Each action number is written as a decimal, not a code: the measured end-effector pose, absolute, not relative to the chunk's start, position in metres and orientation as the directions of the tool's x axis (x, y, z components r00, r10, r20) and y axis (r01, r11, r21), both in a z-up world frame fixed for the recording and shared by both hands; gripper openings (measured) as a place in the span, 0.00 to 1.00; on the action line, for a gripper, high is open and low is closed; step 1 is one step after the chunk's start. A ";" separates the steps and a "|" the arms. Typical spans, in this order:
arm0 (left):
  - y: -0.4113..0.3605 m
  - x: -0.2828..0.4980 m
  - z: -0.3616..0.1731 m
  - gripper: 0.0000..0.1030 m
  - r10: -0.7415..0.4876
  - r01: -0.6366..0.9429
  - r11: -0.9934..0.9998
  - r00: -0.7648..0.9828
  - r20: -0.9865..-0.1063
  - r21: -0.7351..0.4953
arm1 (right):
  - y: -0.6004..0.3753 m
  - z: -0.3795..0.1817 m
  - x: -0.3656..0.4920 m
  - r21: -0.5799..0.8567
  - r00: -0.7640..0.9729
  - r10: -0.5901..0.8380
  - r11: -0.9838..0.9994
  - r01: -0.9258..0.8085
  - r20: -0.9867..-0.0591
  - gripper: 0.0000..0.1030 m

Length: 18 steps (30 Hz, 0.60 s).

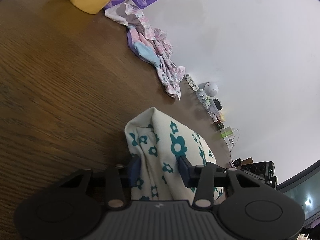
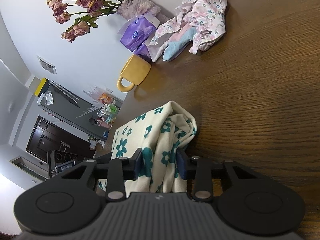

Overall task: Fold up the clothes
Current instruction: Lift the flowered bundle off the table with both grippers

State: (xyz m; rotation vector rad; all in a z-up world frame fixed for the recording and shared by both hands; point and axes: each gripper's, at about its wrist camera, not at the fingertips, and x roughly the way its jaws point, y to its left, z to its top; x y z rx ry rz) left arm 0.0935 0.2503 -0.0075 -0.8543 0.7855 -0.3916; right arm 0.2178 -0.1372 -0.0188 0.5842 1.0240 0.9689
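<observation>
My left gripper [image 1: 160, 168] and right gripper [image 2: 160, 164] each pinched the cream flowered cloth [image 1: 170, 144]. Bare wooden table [image 1: 60, 80] lay open; at twelve o'clock sat a yellow mug [image 2: 136, 72] and crumpled pink clothes [image 2: 200, 24].

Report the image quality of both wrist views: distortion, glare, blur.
Left wrist view: strong fisheye bending at the wooden table edge, dark corners, the white wall washed out; cream floral cloth sharp. Right wrist view: same barrel warp; soft sheen on the table beside the yellow mug; bright patch at lower left; cloth sharp, no motion blur.
</observation>
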 end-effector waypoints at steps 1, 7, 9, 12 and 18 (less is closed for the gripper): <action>0.250 0.093 -0.007 0.34 -0.597 0.007 0.609 0.662 -0.453 -0.793 | -0.138 -0.019 0.218 0.793 0.185 0.882 0.472 -0.385 -0.434 0.32; 0.247 0.092 -0.005 0.32 -0.593 0.019 0.614 0.670 -0.445 -0.789 | -0.138 -0.016 0.216 0.790 0.196 0.882 0.471 -0.393 -0.428 0.28; 0.246 0.091 -0.004 0.30 -0.591 0.024 0.617 0.674 -0.443 -0.787 | -0.138 -0.015 0.214 0.788 0.200 0.882 0.471 -0.397 -0.426 0.27; 0.244 0.090 -0.003 0.30 -0.591 0.029 0.618 0.676 -0.439 -0.786 | -0.139 -0.013 0.212 0.786 0.203 0.882 0.471 -0.401 -0.425 0.26; 0.238 0.088 0.000 0.30 -0.596 0.041 0.618 0.675 -0.434 -0.785 | -0.144 -0.009 0.208 0.782 0.219 0.879 0.477 -0.401 -0.424 0.26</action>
